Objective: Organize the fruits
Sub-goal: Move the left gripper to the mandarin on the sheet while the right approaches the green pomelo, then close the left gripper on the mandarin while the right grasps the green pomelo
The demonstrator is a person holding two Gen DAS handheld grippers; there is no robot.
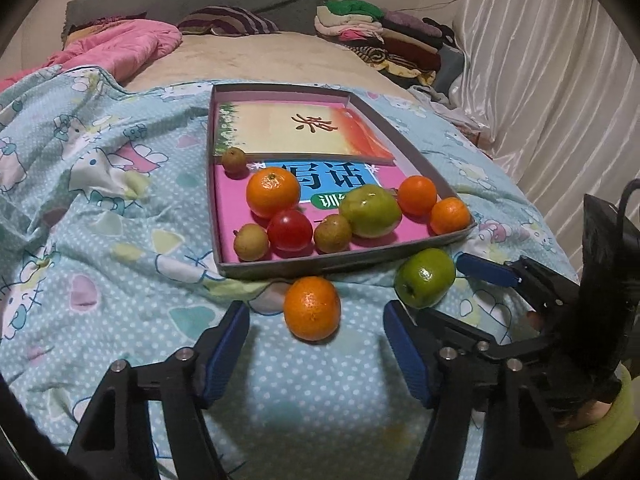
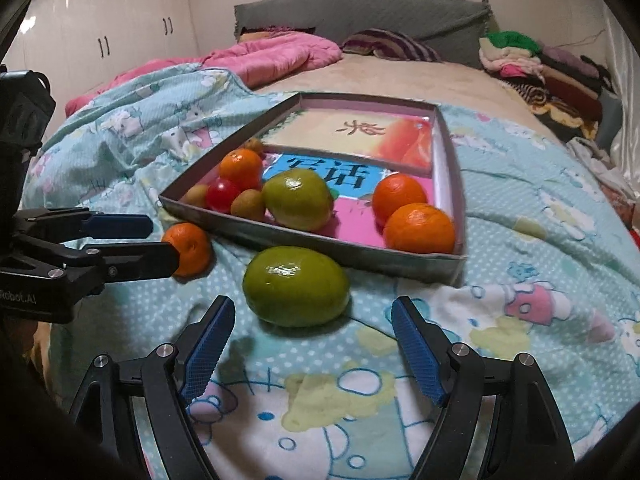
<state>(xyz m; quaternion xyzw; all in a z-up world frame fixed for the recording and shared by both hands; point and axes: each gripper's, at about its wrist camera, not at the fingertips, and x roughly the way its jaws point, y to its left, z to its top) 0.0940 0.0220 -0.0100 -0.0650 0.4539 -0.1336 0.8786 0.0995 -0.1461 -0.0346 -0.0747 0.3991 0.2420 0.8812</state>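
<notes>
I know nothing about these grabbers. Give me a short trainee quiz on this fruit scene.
1. True or false: the left gripper is clamped on the loose orange.
2. Which fruit lies in front of the right gripper? A green fruit, B tomato, C banana.
3. Fill in: the tray rests on a ____.

Key: 1 false, its fingers stand apart, short of the orange; 2 A; 3 bed, on the patterned quilt.

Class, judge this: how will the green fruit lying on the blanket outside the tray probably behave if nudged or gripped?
The green fruit is rounded, so it would likely roll. Its glossy skin may slip between pads. The soft blanket beneath probably slows rolling.
</notes>
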